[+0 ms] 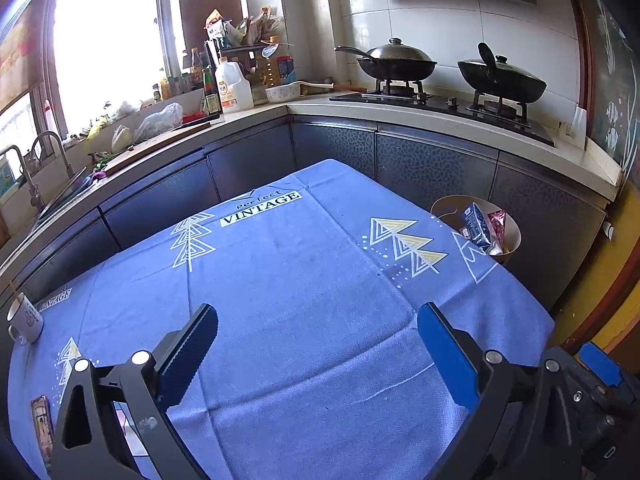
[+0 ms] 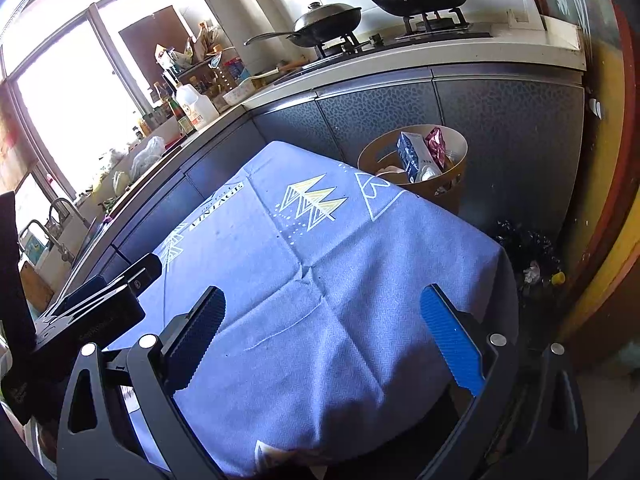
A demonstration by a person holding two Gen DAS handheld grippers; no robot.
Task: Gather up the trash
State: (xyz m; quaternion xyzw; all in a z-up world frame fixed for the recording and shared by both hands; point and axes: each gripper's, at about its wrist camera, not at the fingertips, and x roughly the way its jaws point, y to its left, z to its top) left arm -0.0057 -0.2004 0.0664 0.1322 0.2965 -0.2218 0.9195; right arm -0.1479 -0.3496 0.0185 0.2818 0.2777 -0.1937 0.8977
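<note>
A round tan trash bin (image 1: 444,208) (image 2: 454,184) stands on the floor past the table's far right corner. Inside it are a blue carton (image 1: 476,226) (image 2: 410,152), a pink wrapper (image 1: 498,220) (image 2: 436,144) and a small white bottle (image 2: 428,174). My left gripper (image 1: 320,340) hovers open over the blue tablecloth (image 1: 300,280) with nothing between its fingers. Over the table's near right part my right gripper (image 2: 324,320) is also open and holds nothing. The left gripper's body (image 2: 96,312) shows at the left of the right wrist view.
A white mug (image 1: 25,316) stands at the table's left edge and a phone (image 1: 42,428) lies near its front left. Dark litter (image 2: 528,256) lies on the floor right of the table. Counter, sink (image 1: 44,160) and stove with two pans (image 1: 396,62) run behind.
</note>
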